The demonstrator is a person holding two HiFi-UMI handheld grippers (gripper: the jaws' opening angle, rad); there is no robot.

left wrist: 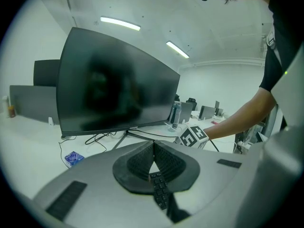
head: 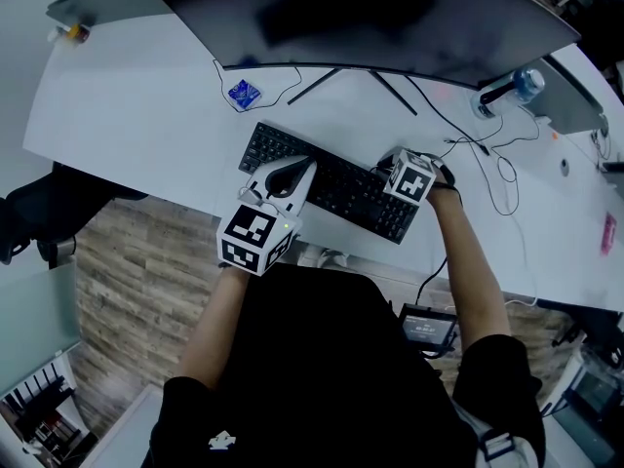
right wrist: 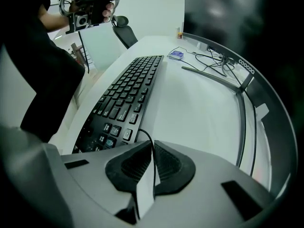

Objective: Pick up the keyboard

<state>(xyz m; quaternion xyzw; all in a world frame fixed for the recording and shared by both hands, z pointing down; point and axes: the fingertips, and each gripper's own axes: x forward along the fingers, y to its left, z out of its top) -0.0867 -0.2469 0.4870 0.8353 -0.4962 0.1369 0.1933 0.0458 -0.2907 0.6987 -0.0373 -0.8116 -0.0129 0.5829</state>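
Black keyboard (head: 336,185) lies slantwise on the white desk (head: 146,115), its long axis spanning both hands: left gripper (left wrist: 153,148), jaws fully closed and empty, hovers over its left-end keys; right gripper (right wrist: 153,148) at the right end pinches the thin cable (right wrist: 145,136)

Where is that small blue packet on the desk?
In the head view the blue packet lies on the desk, just beyond the keyboard's left end and in front of the monitor's left half.

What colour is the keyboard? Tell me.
The keyboard is black; clearest in the right gripper view.
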